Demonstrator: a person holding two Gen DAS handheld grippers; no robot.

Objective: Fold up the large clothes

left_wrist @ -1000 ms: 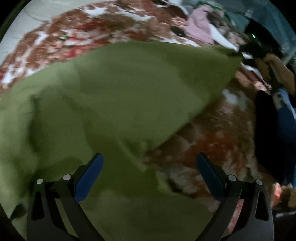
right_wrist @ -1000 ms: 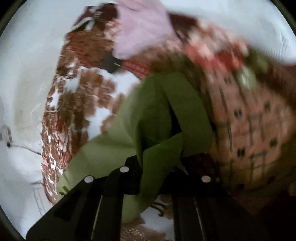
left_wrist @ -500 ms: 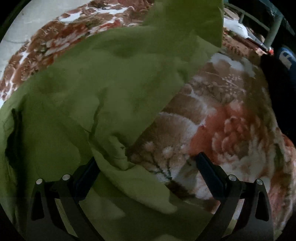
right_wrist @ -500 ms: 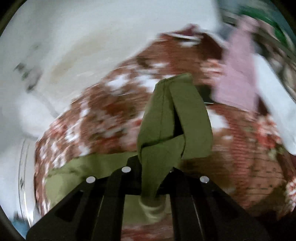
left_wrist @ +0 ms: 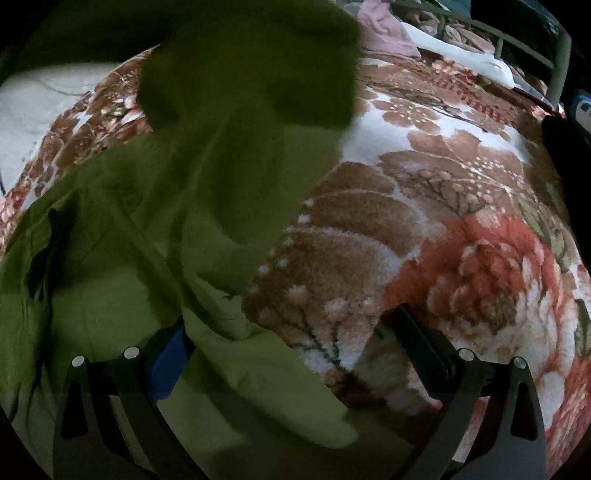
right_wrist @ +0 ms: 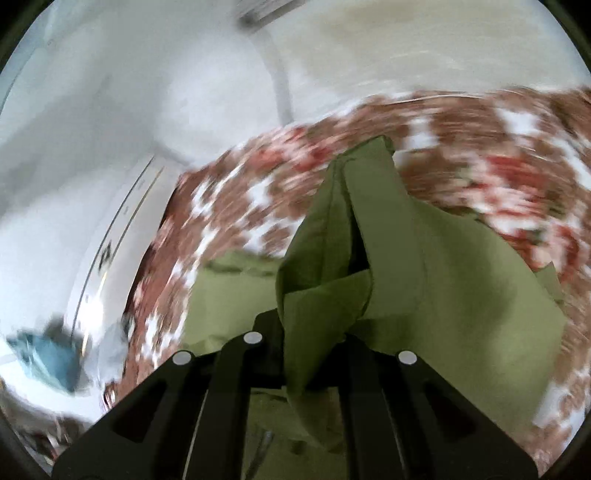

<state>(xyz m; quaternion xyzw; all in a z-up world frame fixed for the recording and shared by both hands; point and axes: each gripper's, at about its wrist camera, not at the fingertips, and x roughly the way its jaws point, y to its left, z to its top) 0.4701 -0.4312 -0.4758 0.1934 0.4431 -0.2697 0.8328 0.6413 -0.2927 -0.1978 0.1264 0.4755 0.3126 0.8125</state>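
Firstly, the left wrist view. The left tool (left_wrist: 286,332) is seen with its jaws set wide apart, nothing pressed between the pads. Its left finger (left_wrist: 166,363), with a blue pad, is partly covered by the green garment (left_wrist: 122,258); its right finger (left_wrist: 417,347) stands over bare blanket. The green garment is spread over the floral blanket (left_wrist: 461,206) of a bed, filling the picture from 12 o'clock round through 9 o'clock to 6 o'clock. A raised flap of the garment (left_wrist: 251,62) hangs in shadow at 12 o'clock, above the part that lies flat. A loose edge of the cloth runs between the two fingers toward 5 o'clock. At 1 o'clock a pink cloth (left_wrist: 384,29) and a white cloth (left_wrist: 458,51) are seen at the far end of the bed, with a metal rail (left_wrist: 524,40) behind them. A dark shape at 3 o'clock cannot be identified.

Next, the right wrist view. The right tool (right_wrist: 314,369) is closed on a bunched fold of the green garment (right_wrist: 332,251), which rises between the fingers toward 12 o'clock. The rest of the garment (right_wrist: 461,295) trails toward 4 o'clock and 8 o'clock over the floral blanket (right_wrist: 480,147), which is blurred. A white wall (right_wrist: 147,74) occupies 10 to 12 o'clock. A blue object (right_wrist: 48,358) at 8 o'clock is too blurred to identify.
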